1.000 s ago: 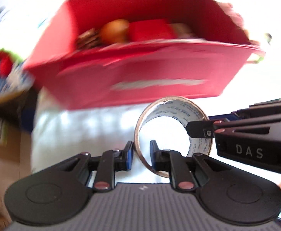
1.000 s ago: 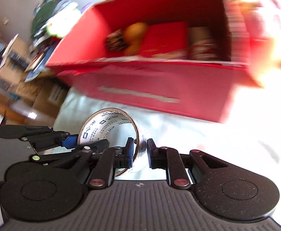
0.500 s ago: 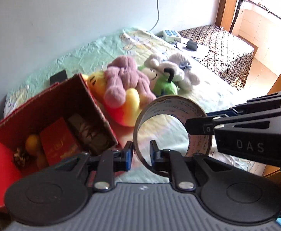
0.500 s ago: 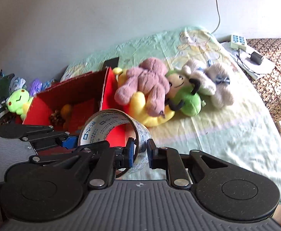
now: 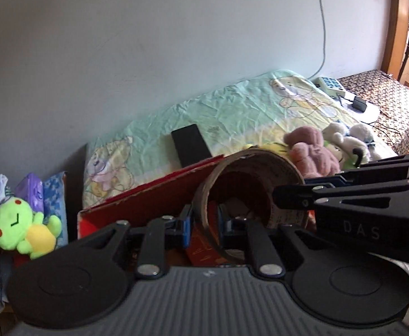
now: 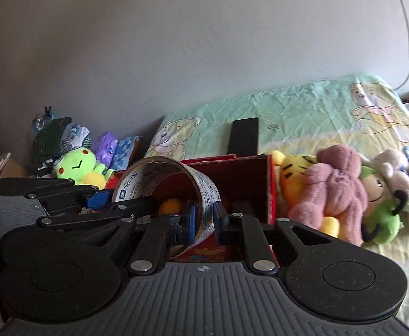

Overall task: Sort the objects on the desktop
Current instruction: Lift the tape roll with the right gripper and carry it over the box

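Your left gripper (image 5: 204,225) and right gripper (image 6: 205,218) each pinch the wall of the same printed brown-cored tape roll (image 6: 165,193), on opposite sides. You hold it over the open red cardboard box (image 6: 256,184), with plush toys (image 6: 336,193) to the right.

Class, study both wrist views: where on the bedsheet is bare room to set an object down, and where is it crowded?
Free: the pale green cartoon bedsheet between the flat black rectangular object and the wall, and on toward the bear print. Crowded: the row of plush toys beside the red cardboard box, and the box itself, where both grippers hold the tape roll.
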A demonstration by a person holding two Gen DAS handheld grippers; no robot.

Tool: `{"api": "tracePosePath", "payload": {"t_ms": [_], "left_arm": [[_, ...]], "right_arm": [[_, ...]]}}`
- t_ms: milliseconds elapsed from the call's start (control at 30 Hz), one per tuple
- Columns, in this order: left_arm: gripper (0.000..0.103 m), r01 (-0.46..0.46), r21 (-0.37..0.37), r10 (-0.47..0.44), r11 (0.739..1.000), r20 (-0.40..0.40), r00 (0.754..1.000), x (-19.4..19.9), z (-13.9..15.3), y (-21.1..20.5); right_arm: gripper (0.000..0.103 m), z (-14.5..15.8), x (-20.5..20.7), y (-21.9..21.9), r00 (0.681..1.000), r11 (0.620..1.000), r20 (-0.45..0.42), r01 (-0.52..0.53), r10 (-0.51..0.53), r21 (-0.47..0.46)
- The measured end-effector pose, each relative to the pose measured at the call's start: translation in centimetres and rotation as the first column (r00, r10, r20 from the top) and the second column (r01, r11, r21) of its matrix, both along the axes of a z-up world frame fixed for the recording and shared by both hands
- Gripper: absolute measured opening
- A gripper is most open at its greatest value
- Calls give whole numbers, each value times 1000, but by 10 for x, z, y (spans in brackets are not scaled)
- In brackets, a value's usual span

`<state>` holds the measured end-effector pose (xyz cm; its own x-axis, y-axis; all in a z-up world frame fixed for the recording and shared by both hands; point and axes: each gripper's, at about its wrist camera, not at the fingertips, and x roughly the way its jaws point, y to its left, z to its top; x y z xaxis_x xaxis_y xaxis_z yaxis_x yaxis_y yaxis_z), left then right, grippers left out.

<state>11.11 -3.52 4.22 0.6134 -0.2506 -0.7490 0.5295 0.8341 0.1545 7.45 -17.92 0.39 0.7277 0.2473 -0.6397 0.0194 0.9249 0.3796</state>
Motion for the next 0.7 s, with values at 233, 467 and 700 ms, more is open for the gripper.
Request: {"api": "tracePosePath", "payload": {"t_ms": [233, 467, 700], "left_arm": [[12, -124, 63, 128, 990, -70, 989, 36, -35, 55], [14, -155, 116, 169, 981, -118, 979, 52, -65, 82], [25, -160, 142, 178, 977, -129, 976, 59, -77, 89]], "right_arm": [[12, -39, 52, 48, 988, 993, -110, -107, 113, 59], [10, -67, 81, 72, 961, 983, -212, -158, 175, 95], [9, -87, 103, 84, 924, 971, -302, -212, 235, 107]]}}
